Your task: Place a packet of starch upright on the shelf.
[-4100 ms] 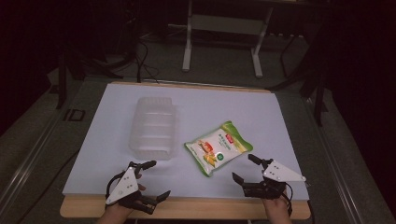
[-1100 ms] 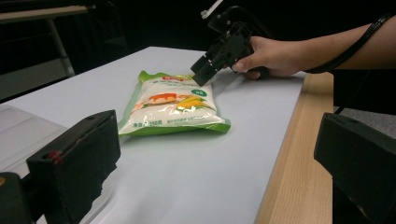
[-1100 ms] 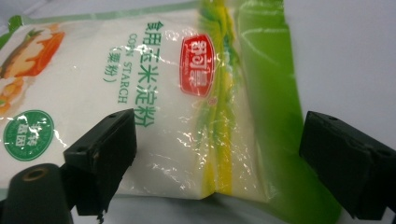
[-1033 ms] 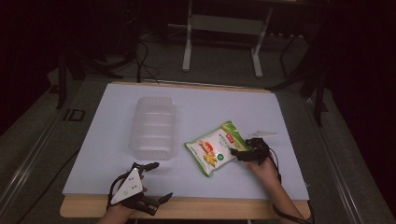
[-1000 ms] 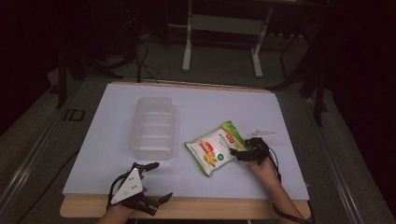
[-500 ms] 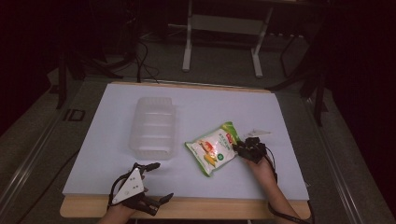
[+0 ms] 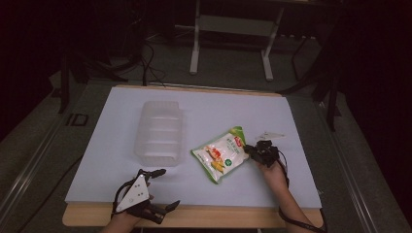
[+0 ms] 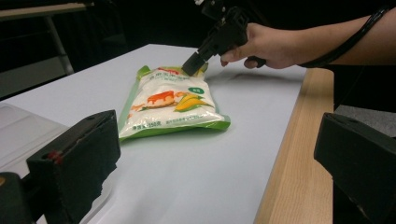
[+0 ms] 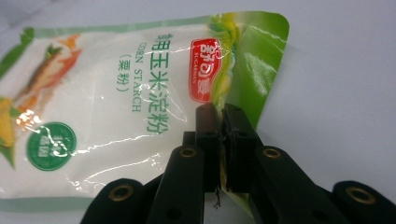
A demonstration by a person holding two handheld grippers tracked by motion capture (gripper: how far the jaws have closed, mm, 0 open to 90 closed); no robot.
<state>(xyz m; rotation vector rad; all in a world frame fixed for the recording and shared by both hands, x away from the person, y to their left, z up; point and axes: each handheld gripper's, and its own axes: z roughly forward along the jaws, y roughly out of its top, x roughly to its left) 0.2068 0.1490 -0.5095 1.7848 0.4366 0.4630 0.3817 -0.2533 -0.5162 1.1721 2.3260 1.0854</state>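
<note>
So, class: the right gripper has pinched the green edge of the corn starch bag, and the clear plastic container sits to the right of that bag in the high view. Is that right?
Not quite. In the high view the clear plastic container sits to the left of the corn starch bag, not the right. The rest holds: the right gripper is pinching the bag's green edge.

Right gripper out over table on my outstretched right forearm, hand wrapped round its body. Its jaws have just been closing, now pinched together on green edge of starch bag, film caught between pads. Left gripper low at near table edge, held in my left hand, jaws spread wide, nothing between them, pointing forward and right.
</note>
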